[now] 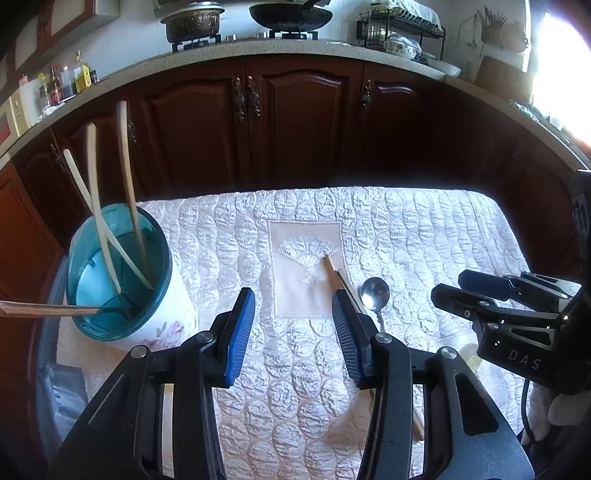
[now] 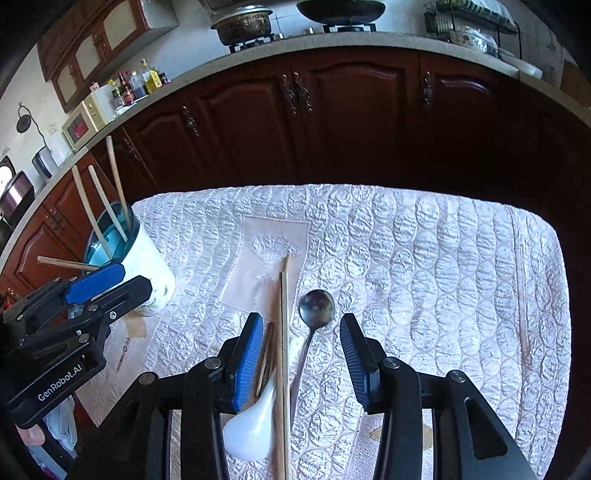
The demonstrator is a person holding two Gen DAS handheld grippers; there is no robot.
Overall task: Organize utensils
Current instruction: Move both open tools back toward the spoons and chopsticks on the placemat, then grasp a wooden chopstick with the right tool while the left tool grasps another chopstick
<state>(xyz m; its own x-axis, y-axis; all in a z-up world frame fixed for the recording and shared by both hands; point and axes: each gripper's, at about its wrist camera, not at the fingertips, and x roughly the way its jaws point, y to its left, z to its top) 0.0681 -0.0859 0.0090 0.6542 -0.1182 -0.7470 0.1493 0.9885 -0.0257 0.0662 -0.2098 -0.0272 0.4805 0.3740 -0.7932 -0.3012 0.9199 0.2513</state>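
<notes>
- Left tongs [image 1: 293, 325] and right tongs [image 2: 301, 354]: both spread wide, gripping nothing.
- Bench [image 2: 424, 258]: covered by a white quilted cloth with a fan-embroidered panel.
- Between the right tongs: chopsticks [image 2: 284, 332], metal spoon [image 2: 317, 304], white ceramic spoon [image 2: 251, 428], all lying flat.
- Far left edge: teal-rimmed utensil holder [image 1: 122, 273], upright, with chopsticks inside.
- Beyond: dark wooden cabinets [image 1: 295, 122], stove with pot [image 1: 192, 18] and wok [image 1: 291, 14].

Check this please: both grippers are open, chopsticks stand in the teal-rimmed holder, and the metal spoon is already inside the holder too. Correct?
Not quite. The metal spoon lies on the tablecloth, ahead of the open right gripper, as the right wrist view shows. The rest holds.
</notes>
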